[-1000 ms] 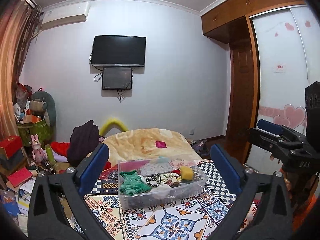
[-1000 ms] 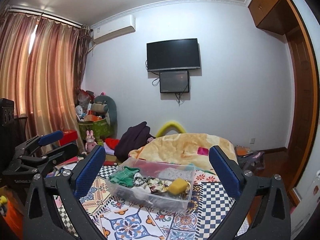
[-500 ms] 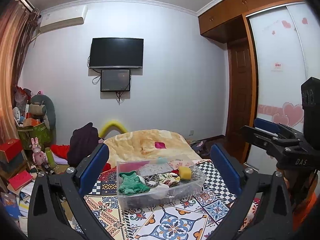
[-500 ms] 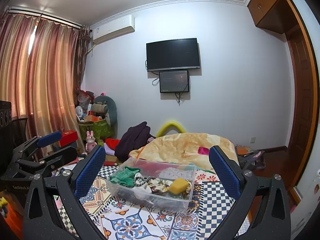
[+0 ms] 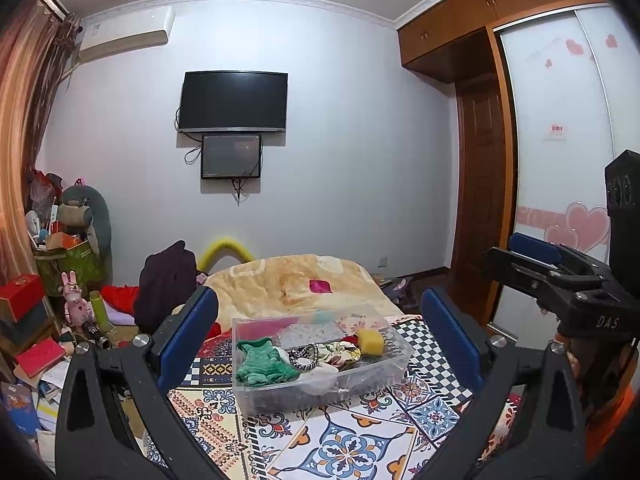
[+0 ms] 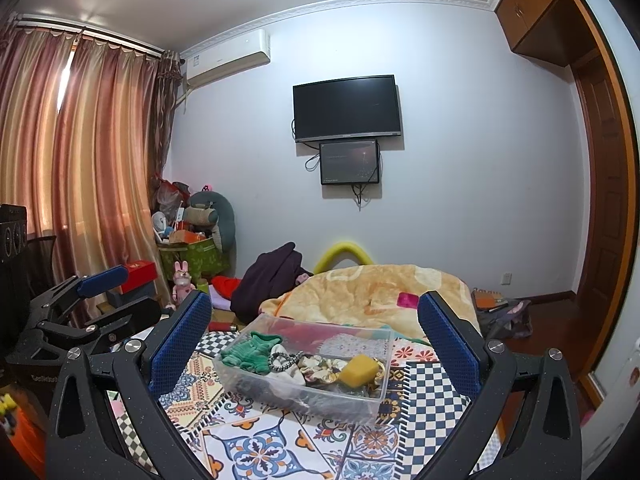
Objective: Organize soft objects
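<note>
Your largest surface is the patterned cloth [image 5: 344, 440] spread over the work area, tiled in blue, orange and checkerboard prints; beyond it lies a yellow blanket [image 5: 296, 280], with a dark garment [image 5: 168, 280] heaped at its left. On the back wall hang a black television [image 5: 233, 102] and a smaller screen [image 5: 231, 157] directly beneath it. Your left gripper [image 5: 320, 344] sits low in its own view with both blue-padded fingers [image 5: 188, 336] spread wide, nothing between them; the right wrist view shows the same tool at the left edge [image 6: 92, 300]. Your right gripper [image 6: 316, 344] is likewise spread wide and holding nothing, and it appears at the right edge of the left wrist view [image 5: 560, 276]. Both tools are well apart from the task items. The clear plastic bin [image 5: 256, 396] rests on the cloth, centred between the fingers in each view [image 6: 352, 404]. Inside it, note the green knitted piece [image 5: 262, 368] at the left end, a black-and-white scrunchie [image 5: 304, 358] just beside it, a floral scrunchie [image 5: 342, 354] near the middle, white fabric [image 5: 320, 378] toward the front wall, and a yellow sponge [image 5: 371, 341] at the right end. Pink and patterned fabric lies along the far side of the bin; its exact form is unclear.
</note>
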`<act>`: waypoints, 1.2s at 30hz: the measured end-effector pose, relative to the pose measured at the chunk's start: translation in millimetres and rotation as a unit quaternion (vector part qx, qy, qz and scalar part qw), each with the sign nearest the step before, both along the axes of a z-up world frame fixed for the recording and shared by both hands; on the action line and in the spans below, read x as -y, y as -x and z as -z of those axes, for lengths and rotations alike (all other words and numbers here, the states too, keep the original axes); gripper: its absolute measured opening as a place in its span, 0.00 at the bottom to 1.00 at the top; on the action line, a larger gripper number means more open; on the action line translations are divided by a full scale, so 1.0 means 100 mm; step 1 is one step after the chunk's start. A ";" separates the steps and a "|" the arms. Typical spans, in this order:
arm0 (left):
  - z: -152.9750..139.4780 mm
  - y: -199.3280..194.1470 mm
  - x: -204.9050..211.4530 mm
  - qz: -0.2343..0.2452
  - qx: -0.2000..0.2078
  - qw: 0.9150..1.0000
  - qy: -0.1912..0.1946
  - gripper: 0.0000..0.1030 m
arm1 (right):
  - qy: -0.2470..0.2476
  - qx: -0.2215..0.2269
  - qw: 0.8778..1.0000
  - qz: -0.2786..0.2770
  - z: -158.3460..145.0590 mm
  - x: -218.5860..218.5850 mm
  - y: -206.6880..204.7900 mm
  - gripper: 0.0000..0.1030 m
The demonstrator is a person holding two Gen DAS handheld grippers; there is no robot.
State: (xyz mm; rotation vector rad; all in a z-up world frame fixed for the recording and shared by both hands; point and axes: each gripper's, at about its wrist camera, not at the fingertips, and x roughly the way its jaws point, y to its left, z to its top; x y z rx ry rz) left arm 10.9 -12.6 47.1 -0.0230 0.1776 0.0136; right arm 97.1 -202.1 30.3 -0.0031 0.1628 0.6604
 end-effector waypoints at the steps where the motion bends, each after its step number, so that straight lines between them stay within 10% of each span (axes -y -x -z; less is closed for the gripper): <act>1: 0.00 0.00 0.00 0.000 0.000 1.000 0.000 1.00 | 0.000 0.000 1.000 0.000 0.00 0.00 0.00 1.00; 36: 0.03 -0.07 -0.04 0.004 -0.015 1.000 0.020 1.00 | 0.007 -0.006 1.000 -0.003 0.06 0.00 0.02 1.00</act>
